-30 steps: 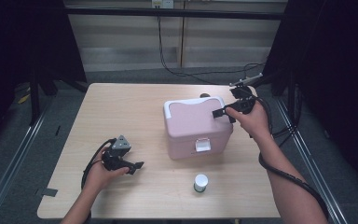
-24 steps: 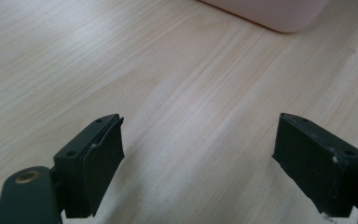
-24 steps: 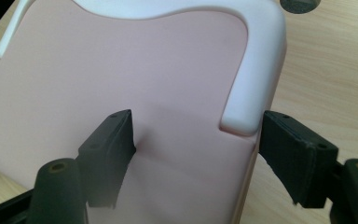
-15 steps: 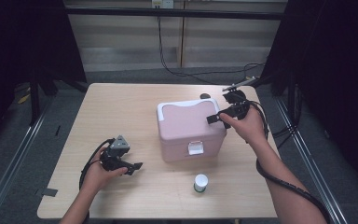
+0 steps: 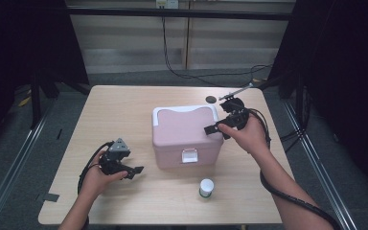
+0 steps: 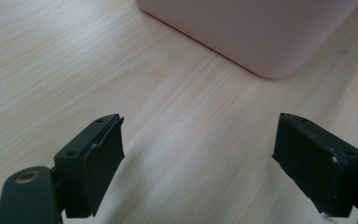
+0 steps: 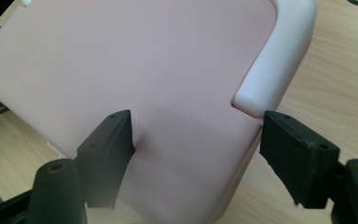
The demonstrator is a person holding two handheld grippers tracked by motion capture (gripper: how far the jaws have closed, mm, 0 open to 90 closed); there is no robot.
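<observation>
A pink cooler box (image 5: 184, 136) with a white handle (image 5: 184, 109) folded down at its back stands mid-table, its lid closed and a white latch (image 5: 189, 155) at the front. My right gripper (image 5: 216, 131) is open at the box's right edge. In the right gripper view (image 7: 200, 149) one jaw lies over the pink lid (image 7: 144, 70) and the other hangs just past its side, below the handle's end (image 7: 279, 56). My left gripper (image 5: 132, 170) rests open on the table left of the box, holding nothing. In its own view (image 6: 205, 149) a corner of the box (image 6: 261, 32) shows ahead.
A small white jar with a green band (image 5: 206, 187) stands near the front edge, in front of the box. A dark round spot (image 5: 211, 99) marks the wooden table (image 5: 120, 115) behind the box. Cables trail from both grippers.
The pink box has shifted left across the table, and my right gripper has moved left with it at its right edge. The left gripper has stayed put.
</observation>
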